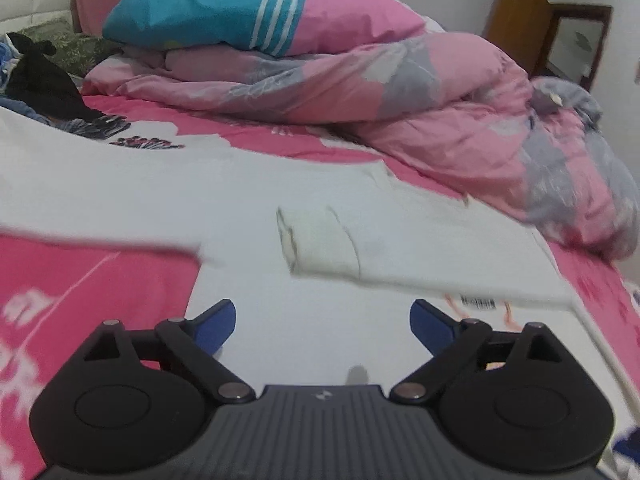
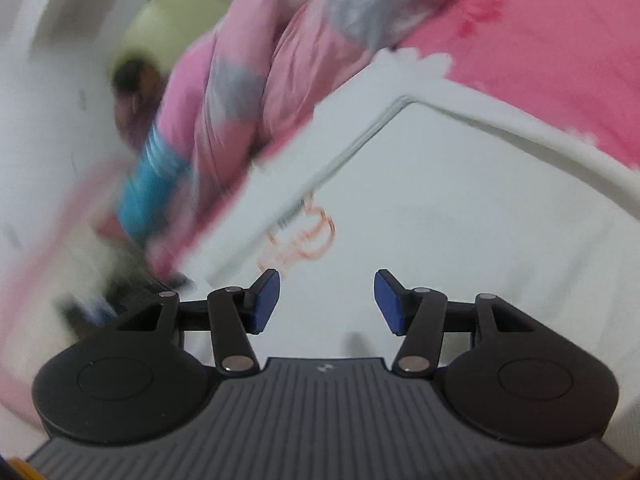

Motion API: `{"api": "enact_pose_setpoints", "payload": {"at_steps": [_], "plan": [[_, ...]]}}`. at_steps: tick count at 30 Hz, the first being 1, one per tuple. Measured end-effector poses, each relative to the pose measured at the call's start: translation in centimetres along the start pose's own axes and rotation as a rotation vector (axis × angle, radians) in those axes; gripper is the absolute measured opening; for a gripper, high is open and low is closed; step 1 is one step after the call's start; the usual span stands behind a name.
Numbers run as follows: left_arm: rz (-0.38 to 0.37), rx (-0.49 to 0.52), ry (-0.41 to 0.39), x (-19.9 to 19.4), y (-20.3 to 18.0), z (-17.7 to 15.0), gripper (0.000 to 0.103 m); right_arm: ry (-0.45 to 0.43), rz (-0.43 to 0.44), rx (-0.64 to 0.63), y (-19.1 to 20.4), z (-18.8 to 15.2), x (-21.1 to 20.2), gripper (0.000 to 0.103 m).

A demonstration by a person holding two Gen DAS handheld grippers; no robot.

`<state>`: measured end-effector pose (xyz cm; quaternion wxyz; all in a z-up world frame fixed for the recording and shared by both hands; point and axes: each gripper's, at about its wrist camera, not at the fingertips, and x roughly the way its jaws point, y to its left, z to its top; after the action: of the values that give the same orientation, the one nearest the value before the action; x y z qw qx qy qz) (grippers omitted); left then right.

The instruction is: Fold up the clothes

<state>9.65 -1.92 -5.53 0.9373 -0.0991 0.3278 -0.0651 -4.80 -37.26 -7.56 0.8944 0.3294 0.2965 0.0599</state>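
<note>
shirt (image 1: pixel 248 200) on bed (image 1: pixel 92 280), quilt (image 1: pixel 400 92) behind

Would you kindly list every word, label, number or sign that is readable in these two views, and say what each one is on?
No text can be read outright.
Barcode print on the white garment: bars show, digits too small to read.
Orange outlined print on the white garment: blurred, unreadable.
Small logo mark on the left gripper body: a symbol, no letters.
The same mark on the right gripper.

We see the right wrist view smeared from nine to eleven o'clock — dark heap (image 2: pixel 132 92) unreadable; the white garment (image 1: pixel 120 192) runs off the left view's nine o'clock edge.
</note>
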Motion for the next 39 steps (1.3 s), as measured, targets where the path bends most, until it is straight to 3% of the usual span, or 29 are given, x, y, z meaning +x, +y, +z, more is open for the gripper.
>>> {"api": "enact_pose_setpoints", "payload": {"at_steps": [5, 10, 14, 16, 18, 21, 24, 26, 29, 34, 36, 39], "plan": [[0.005, 0.115, 0.026, -2.1, -1.1, -3.8, 0.094, 0.004, -0.073, -0.418, 5.6, -3.5, 2.4, 0.052], [0.020, 0.253, 0.047, -3.4, -2.5, -7.4, 0.094, 0.087, -0.091, -0.651, 6.3, -7.0, 3.3, 0.048], [-0.008, 0.250, 0.032, -3.9, -1.7, -8.1, 0.094, 0.168, -0.099, -0.628, 4.2, -6.8, -1.5, 0.042], [-0.021, 0.244, 0.026, -4.1, -1.4, -8.4, 0.095, 0.199, -0.138, -0.601, 4.2, -5.7, -3.2, 0.024], [-0.015, 0.251, 0.018, -4.0, -1.5, -8.5, 0.095, 0.141, -0.143, -0.570, 4.9, -3.8, -3.1, 0.021], [-0.008, 0.260, 0.006, -3.9, -1.7, -8.7, 0.096, 0.069, -0.100, -0.594, 6.8, -1.9, 0.6, 0.013], [-0.016, 0.252, 0.003, -3.9, -1.5, -8.8, 0.096, 0.131, -0.077, -0.646, 7.2, -1.7, 7.3, 0.008], [-0.025, 0.248, -0.001, -4.0, -1.3, -8.8, 0.096, 0.165, -0.082, -0.642, 5.8, -1.6, 9.6, 0.006], [-0.033, 0.247, -0.003, -3.9, -1.2, -8.9, 0.098, 0.113, -0.105, -0.525, 1.6, 0.3, 6.8, 0.000], [-0.038, 0.250, -0.002, -3.8, -1.2, -8.9, 0.099, 0.017, -0.286, -0.360, -6.7, 3.2, -1.0, 0.000], [-0.038, 0.249, -0.005, -3.8, -1.2, -9.0, 0.099, -0.012, -0.338, -0.327, -7.7, 3.8, -2.7, 0.000], [-0.031, 0.255, -0.005, -3.8, -1.3, -9.0, 0.099, -0.026, -0.328, -0.349, -6.2, 4.6, -1.8, 0.004]]}}
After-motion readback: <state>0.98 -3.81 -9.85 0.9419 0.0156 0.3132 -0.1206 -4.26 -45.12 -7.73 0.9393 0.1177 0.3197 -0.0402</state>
